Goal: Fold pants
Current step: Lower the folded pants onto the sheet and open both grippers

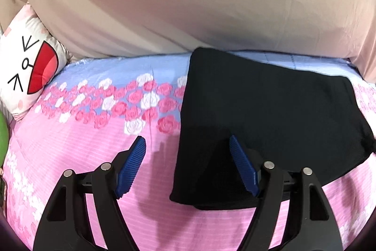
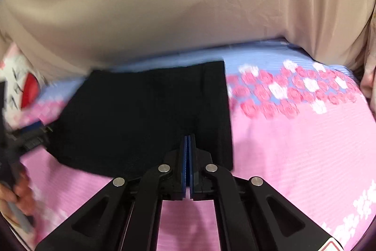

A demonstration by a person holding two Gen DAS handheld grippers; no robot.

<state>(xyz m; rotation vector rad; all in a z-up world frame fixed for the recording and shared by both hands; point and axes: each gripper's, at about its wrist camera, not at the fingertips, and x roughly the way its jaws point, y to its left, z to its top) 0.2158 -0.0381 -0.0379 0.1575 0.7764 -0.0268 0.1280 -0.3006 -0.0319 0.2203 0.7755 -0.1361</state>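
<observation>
Folded black pants [image 1: 270, 109] lie on the floral bedsheet [image 1: 82, 145], near-left corner between the spread left gripper [image 1: 188, 145]; right gripper [image 2: 188, 140], pressed together, hovers over their near-right edge.

left gripper [image 1: 186, 145]: jaws wide apart, nothing between pads | black pants [image 1: 270, 114]: folded flat on pink flowered sheet [image 1: 82, 133] | right finger over pants' near-left corner | pillow [image 1: 25, 67] far left
</observation>
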